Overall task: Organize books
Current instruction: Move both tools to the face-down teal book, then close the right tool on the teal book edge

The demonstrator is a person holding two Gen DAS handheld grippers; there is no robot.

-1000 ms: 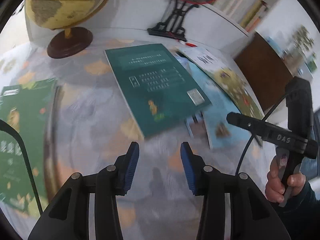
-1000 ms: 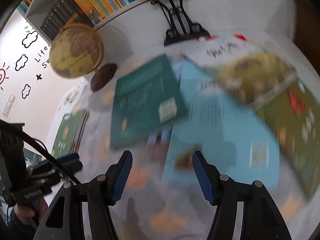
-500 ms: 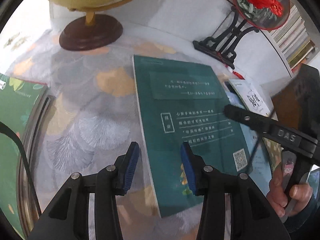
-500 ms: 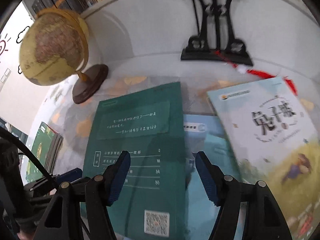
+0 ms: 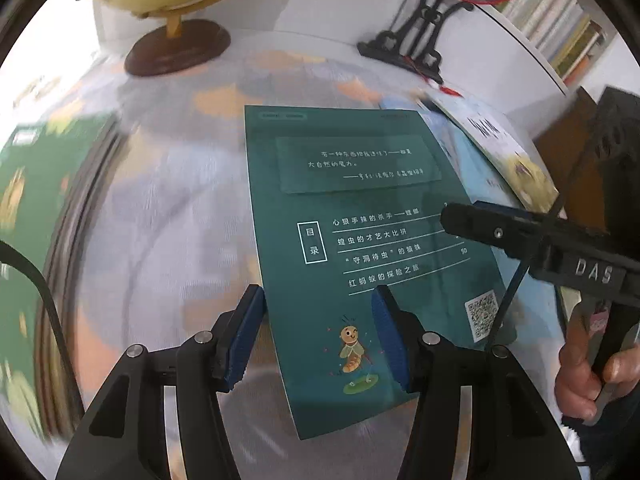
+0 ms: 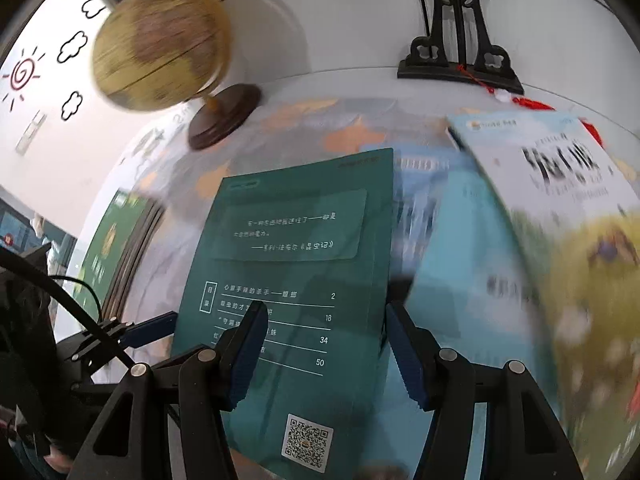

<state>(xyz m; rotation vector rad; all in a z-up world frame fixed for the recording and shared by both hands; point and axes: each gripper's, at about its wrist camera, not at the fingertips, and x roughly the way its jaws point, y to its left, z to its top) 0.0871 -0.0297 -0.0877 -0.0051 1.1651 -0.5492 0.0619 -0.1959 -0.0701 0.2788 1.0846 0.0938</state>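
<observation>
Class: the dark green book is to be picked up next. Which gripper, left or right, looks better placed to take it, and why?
Probably the left. The left gripper, jaws opening, straddles the dark green book at its free edge over bare tablecloth. The right gripper sits where that book overlaps the light blue book.

The teal book (image 5: 360, 240) carries white lettering, a white QR square and a small orange insect drawing, beside a light-blue book (image 6: 460, 264). The counter (image 5: 160, 216) cloth is pale grey-white with orange leaf patches; the globe (image 6: 160, 40) is yellow-tan on a dark brown base
</observation>
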